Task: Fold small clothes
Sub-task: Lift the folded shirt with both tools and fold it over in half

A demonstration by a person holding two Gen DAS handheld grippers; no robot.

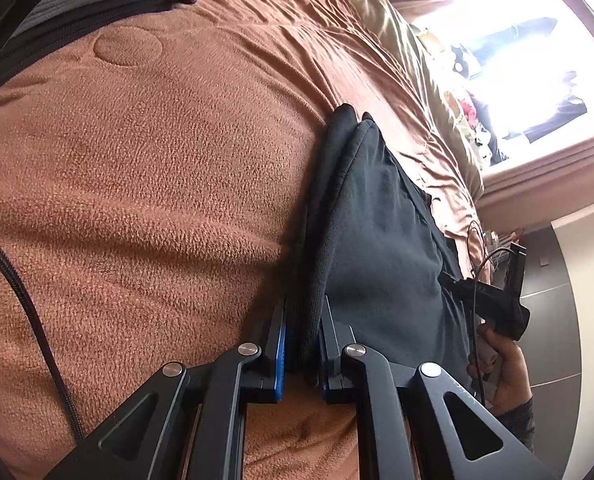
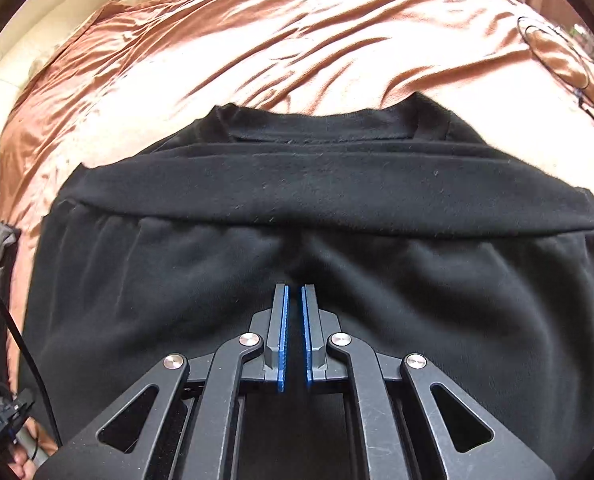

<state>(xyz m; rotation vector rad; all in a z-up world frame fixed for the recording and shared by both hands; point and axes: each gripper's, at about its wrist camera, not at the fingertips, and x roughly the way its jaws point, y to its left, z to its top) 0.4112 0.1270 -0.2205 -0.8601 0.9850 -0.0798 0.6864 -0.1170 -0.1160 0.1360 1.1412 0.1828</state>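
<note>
Garment (image 1: 377, 216) edge pinched in left tool (image 1: 303, 316) — brown blanket (image 1: 137, 160) beside.

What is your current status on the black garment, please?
Left gripper shut on folded edge of the black garment. Right gripper over it, jaws nearly closed, grip unclear. Garment on brown bedcover; nothing in the way.

Black garment (image 2: 297, 208), folded in layers, lies on brown bedspread (image 2: 257, 40).
</note>
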